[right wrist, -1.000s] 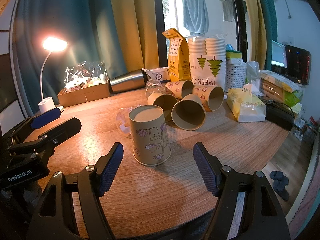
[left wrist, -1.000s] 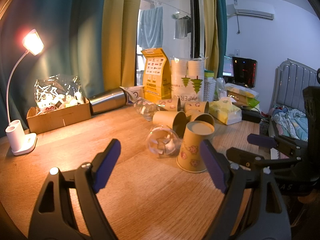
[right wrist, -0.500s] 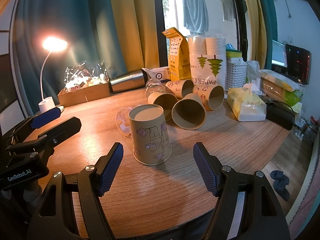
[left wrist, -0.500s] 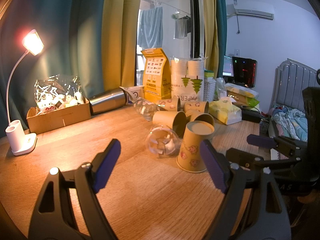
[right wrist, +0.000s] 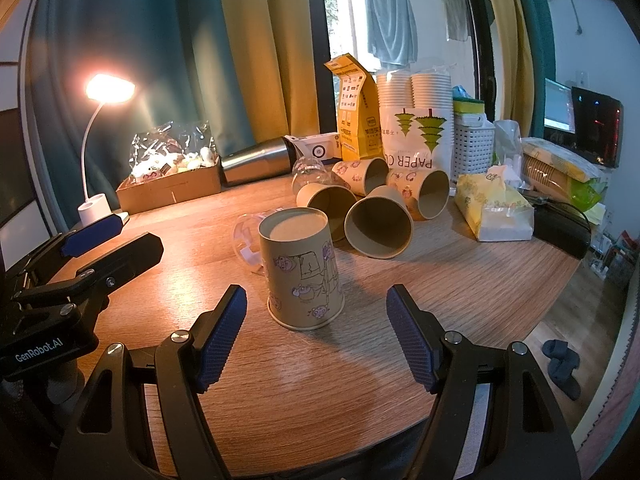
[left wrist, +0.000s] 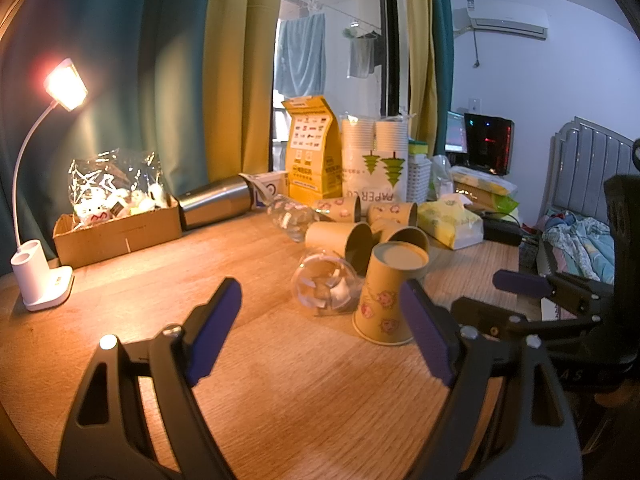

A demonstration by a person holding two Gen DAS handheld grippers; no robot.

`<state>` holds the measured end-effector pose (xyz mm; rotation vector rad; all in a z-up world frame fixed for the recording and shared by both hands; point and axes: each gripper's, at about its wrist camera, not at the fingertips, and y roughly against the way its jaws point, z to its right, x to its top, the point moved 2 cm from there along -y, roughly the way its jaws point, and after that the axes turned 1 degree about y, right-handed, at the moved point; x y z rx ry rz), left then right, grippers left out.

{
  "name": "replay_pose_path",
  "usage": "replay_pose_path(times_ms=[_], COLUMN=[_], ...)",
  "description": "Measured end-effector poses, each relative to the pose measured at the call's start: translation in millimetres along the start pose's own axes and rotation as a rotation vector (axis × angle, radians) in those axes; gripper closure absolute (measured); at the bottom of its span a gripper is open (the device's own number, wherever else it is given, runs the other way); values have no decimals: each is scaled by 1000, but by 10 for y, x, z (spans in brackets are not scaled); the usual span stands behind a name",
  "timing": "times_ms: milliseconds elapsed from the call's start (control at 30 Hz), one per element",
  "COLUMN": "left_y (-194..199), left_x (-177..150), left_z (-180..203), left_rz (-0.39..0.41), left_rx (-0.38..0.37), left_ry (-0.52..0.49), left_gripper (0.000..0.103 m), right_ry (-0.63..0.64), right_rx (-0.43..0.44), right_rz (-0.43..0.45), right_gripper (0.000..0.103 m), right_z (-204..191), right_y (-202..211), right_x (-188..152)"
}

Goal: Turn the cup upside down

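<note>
Paper cup (right wrist: 302,272) inverted; right claw (right wrist: 316,334) spread.

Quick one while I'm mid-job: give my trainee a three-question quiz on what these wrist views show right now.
1. True or false: the paper cup nearest the grippers stands with its rim down on the table.
2. Is the right gripper A) open and empty, or B) shut on a cup?
3. What lies directly behind that cup, on its side?

Key: 1 true. 2 A. 3 a clear plastic cup.
</note>
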<state>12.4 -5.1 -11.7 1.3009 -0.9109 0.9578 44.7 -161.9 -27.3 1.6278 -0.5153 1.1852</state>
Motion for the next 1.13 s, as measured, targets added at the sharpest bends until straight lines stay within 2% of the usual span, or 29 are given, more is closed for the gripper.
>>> replay_pose_path(times_ms=[800, 900, 1067, 1133], left_y=[8, 4, 2, -3], left_x=[-9, -7, -1, 2], left_z=[17, 18, 2, -33], left_rz=[-9, -7, 1, -2], left_rx=[6, 6, 5, 3], left_ry=[-14, -13, -6, 5], left_gripper=[20, 20, 20, 20], right_ry=[5, 13, 14, 16], right_rx=[14, 34, 128, 127], right_rz=[-11, -10, -24, -26], right_gripper=[28, 28, 28, 28], right_z=[-29, -46, -57, -53], right_y=[-55, -112, -386, -429], right_x=[-20, 26, 182, 215])
